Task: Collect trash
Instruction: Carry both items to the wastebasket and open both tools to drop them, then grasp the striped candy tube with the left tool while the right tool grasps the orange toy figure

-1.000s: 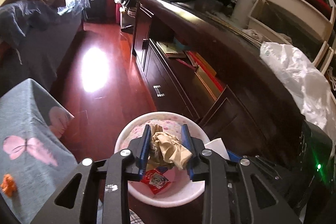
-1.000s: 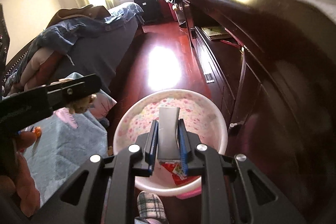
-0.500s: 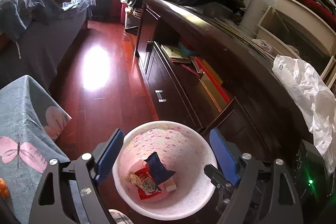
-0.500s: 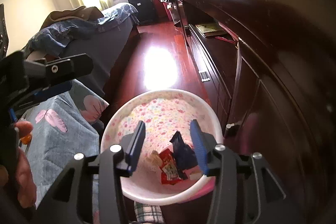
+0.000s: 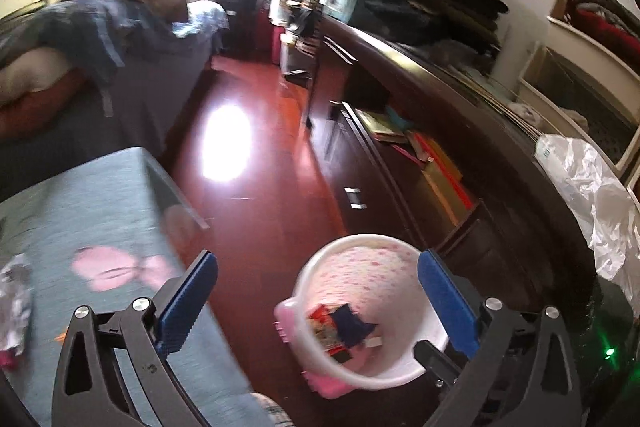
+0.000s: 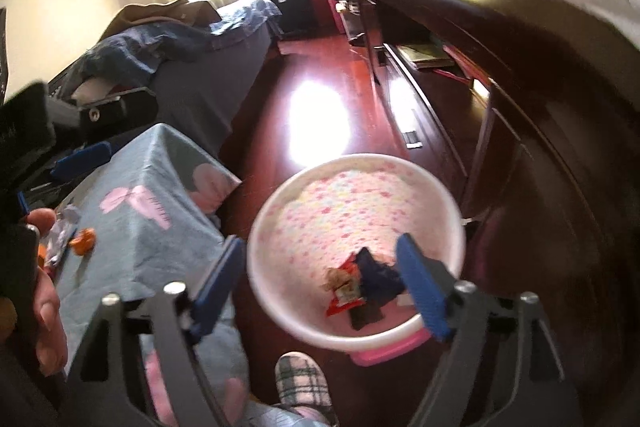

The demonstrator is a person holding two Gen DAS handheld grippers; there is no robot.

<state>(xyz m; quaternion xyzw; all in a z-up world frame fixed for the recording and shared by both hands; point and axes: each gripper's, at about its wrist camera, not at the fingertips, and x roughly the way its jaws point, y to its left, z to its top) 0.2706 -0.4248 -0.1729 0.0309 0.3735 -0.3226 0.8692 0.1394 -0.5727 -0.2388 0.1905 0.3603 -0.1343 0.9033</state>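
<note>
While both sets of fingers stand spread and empty, having just been opening with nothing between them, the left gripper (image 5: 316, 291) and right gripper (image 6: 320, 283) hang above the bin (image 6: 448, 195), which sits on the floor so trash can drop in. Wrappers (image 6: 352, 287) lie at the bin's bottom. At nine o'clock from the bin, the desk (image 6: 160, 227), under a butterfly cloth, carries an orange scrap (image 6: 82, 241) and a crumpled silver wrapper (image 5: 14, 303), likely next. A slipper (image 6: 302, 379) at six o'clock and the dark cabinet (image 5: 460, 131) at three o'clock crowd the bin.
</note>
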